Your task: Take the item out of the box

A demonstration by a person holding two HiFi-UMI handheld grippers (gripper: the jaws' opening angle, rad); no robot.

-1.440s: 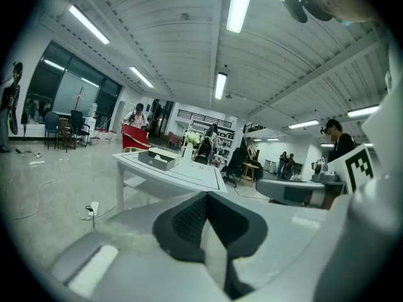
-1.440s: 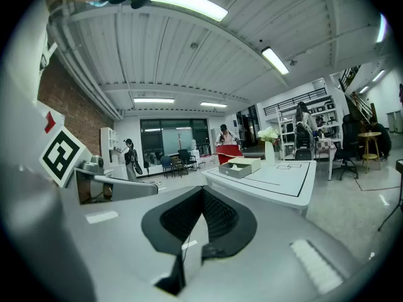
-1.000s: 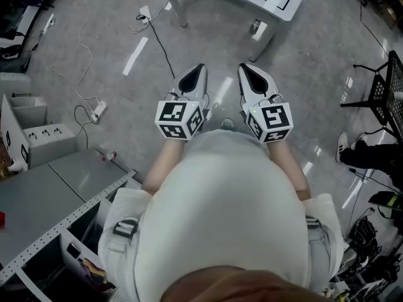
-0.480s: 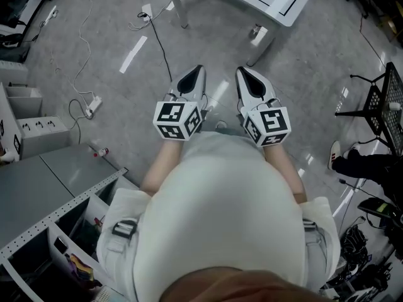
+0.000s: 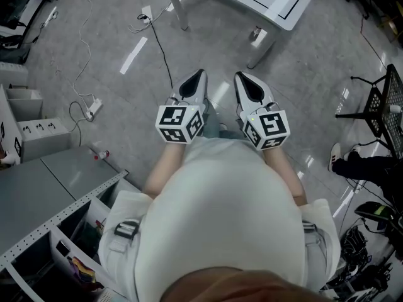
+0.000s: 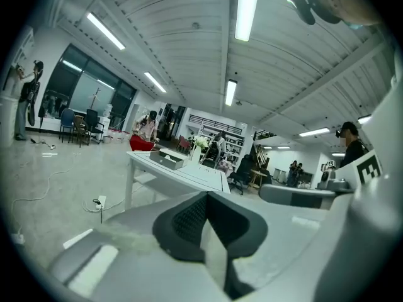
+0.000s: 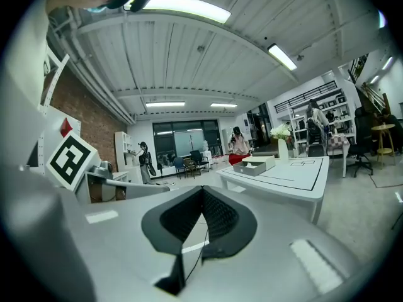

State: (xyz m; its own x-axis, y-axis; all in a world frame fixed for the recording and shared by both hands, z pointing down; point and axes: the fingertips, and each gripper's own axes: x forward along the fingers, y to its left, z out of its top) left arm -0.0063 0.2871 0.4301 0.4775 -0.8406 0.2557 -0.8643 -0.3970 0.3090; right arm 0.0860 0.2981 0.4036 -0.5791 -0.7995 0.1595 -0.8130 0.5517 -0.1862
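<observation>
The box (image 7: 250, 168) is small, low and grey, and it sits flat near the far end of a long white table (image 7: 301, 173). Its top looks open, and a pale flat piece (image 7: 261, 160) that could be its lid sits right behind it, touching it. The box is far away, so what is inside it is too small to make out.

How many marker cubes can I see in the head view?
2. One marker cube sits on the left gripper, the other on the right gripper. No others seem hidden.
</observation>
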